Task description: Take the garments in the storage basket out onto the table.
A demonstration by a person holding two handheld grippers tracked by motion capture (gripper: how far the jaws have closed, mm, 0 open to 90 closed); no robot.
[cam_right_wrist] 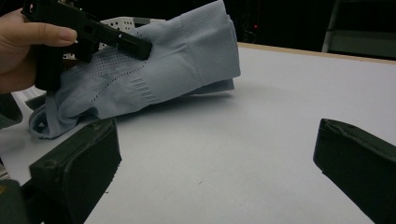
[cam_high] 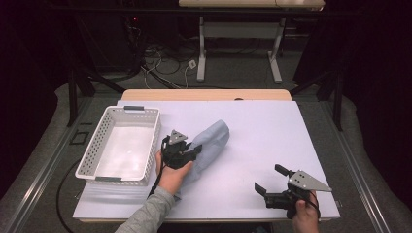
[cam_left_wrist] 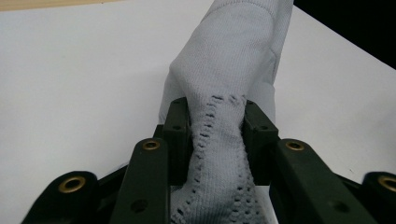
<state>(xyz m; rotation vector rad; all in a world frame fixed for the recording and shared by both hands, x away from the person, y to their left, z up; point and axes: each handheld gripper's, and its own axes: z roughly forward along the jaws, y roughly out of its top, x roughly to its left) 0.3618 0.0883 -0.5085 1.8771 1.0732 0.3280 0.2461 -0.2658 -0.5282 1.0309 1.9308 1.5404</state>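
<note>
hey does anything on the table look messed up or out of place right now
Nothing looks damaged or spilled. The light blue knit garment is bunched and partly lifted because the left gripper is pinching it. The white basket sits square and empty, and the right gripper is open, holding nothing.

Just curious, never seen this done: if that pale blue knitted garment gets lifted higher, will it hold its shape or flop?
Probably flop: the pale blue knitted garment bunches where the left tool pinches it, and its free end sags onto the white table. Likely light; thin perforated knit. Unlikely to slip, being clamped tight.
</note>
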